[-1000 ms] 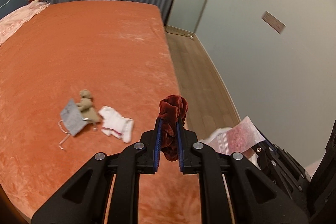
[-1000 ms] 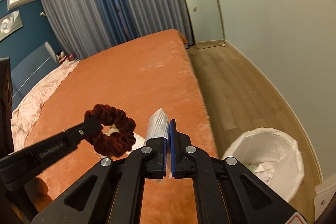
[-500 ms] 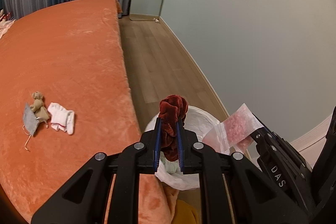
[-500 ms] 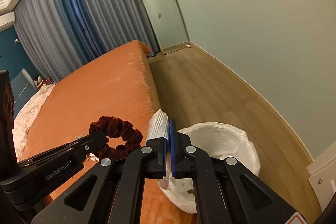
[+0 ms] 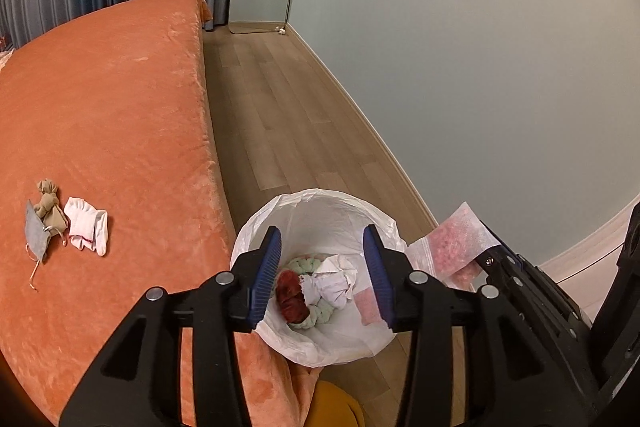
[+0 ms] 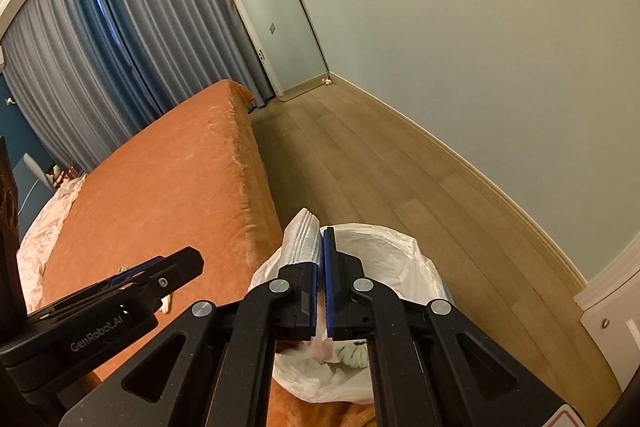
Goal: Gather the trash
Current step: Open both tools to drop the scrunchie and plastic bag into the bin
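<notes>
My left claw [image 5: 322, 275] has just been opening, empty, above the lined bin [image 5: 320, 203] where the red scrunchie [image 5: 292, 297] lies; my right claw [image 6: 321, 259] pinches a zip bag [image 6: 302, 239].

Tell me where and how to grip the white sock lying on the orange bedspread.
Grip the white sock across its bunched middle, coming straight down from above. It lies flat and limp on the orange bedspread, so no edge can be reached from the side.
</notes>
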`<state>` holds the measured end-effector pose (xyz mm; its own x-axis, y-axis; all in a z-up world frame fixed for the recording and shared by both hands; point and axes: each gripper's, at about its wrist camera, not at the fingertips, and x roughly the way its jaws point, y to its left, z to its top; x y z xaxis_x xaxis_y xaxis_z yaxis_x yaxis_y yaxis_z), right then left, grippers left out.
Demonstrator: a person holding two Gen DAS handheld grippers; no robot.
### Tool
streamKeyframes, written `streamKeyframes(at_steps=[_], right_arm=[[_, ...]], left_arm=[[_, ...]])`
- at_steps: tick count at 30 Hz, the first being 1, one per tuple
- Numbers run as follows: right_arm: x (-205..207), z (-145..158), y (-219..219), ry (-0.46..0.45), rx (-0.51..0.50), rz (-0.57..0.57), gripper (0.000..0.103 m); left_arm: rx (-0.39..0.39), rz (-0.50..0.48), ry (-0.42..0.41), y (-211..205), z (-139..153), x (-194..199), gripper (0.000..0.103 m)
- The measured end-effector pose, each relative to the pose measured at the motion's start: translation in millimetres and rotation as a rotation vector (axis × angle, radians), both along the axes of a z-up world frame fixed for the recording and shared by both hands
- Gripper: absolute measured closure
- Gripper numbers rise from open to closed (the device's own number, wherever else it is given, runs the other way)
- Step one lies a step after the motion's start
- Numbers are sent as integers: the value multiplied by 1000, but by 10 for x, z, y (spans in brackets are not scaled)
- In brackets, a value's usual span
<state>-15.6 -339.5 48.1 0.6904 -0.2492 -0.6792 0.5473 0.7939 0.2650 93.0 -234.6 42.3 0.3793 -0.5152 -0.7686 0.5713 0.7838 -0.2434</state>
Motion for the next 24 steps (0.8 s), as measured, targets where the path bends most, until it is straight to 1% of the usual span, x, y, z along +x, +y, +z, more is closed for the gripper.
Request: streamKeyframes(at_steps=[6, 13, 14, 17, 20, 22, 23, 24], right_arm=[[36, -44, -33, 2, 11, 0, 100], [83, -77, -35, 15, 14, 11, 100], [72, -80, -40, 18, 15, 9, 100], [79, -89, -49, 25, 33, 16, 94], [114, -91, 9, 42, 26, 35, 93], [137, -96, 48, 50, 24, 42, 93], [148, -97, 60, 52, 21, 41, 88], [151, -93, 78, 54, 12, 36, 77]], left_arm=[[13, 19, -16, 38, -4, 17, 55], [18, 37, -16, 129, -33, 81, 54], [19, 42, -16, 149, -42, 90, 54], [19, 53, -8, 208, -64, 118, 53], [21, 66, -7, 266, -80, 131, 53], [23, 76, -4, 309, -89, 142, 50], [24, 84, -5, 339, -92, 148, 49], [23, 89, -8, 365, -91, 147, 48]])
